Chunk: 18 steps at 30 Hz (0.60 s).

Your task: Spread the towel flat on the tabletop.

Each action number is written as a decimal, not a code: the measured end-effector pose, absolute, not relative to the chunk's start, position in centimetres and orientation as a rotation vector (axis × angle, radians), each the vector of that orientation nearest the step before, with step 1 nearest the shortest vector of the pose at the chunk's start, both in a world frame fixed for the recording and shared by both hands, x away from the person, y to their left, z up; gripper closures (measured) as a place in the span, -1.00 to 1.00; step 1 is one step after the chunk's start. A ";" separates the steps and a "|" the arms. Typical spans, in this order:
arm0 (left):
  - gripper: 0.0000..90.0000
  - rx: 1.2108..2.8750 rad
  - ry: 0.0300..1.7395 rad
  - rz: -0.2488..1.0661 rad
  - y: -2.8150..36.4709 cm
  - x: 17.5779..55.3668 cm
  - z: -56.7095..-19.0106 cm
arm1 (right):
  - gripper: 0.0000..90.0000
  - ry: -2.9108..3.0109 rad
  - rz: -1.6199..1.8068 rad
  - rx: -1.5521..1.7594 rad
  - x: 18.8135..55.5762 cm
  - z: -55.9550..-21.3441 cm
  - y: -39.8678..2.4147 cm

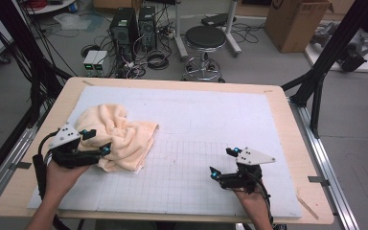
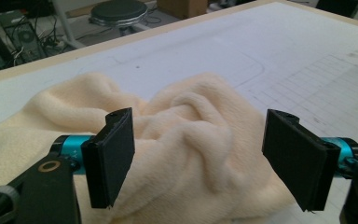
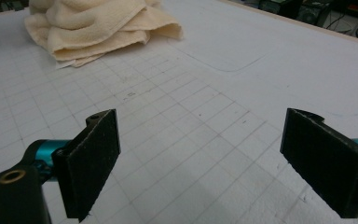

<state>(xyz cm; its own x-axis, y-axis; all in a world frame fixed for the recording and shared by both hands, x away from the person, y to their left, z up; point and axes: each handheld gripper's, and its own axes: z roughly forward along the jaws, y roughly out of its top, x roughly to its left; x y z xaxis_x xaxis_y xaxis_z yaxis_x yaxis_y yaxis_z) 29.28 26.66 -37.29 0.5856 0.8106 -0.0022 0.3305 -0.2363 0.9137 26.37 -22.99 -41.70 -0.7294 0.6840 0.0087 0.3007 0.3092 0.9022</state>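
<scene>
High view: towel bunched (no clear axis).

hand-held gripper jaws apart, towel beyond

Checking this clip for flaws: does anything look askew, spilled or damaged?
Only the towel: it lies crumpled in a heap on the mat, not flat. The left gripper, open, is at its edge. No spill or damage shows.

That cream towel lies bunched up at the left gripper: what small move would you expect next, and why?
Probably the left gripper closes on the towel. Its jaws stand open with a crumpled fold of the cloth bulging between them, while the right gripper sits open over the bare gridded mat, well away from the cloth.
</scene>
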 end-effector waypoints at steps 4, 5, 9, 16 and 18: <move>-0.43 1.877 1.005 0.603 26.6 31.0 -38.7 | -0.75 2.216 1.388 0.869 26.3 -41.8 -22.8; -0.43 1.897 1.028 0.607 26.6 31.3 -39.2 | -0.75 2.216 1.388 0.864 26.4 -41.8 -22.8; -0.41 1.888 1.108 0.580 26.8 32.0 -41.3 | -0.75 2.232 1.379 0.859 26.4 -41.9 -22.6; -0.24 1.957 1.139 0.574 26.3 32.7 -42.1 | -0.75 2.243 1.373 0.853 26.5 -42.0 -22.3; -0.20 1.969 1.152 0.560 26.3 32.9 -42.4 | -0.75 2.244 1.375 0.852 26.5 -42.0 -22.3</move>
<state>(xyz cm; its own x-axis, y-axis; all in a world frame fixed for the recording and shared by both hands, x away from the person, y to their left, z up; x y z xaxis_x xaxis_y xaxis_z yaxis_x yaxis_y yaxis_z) 32.94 26.34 -42.44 0.4941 0.8694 -0.0095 0.5297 -0.2924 0.7962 26.47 -22.27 -42.00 -0.7475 0.6642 -0.0014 0.3003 0.3398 0.8913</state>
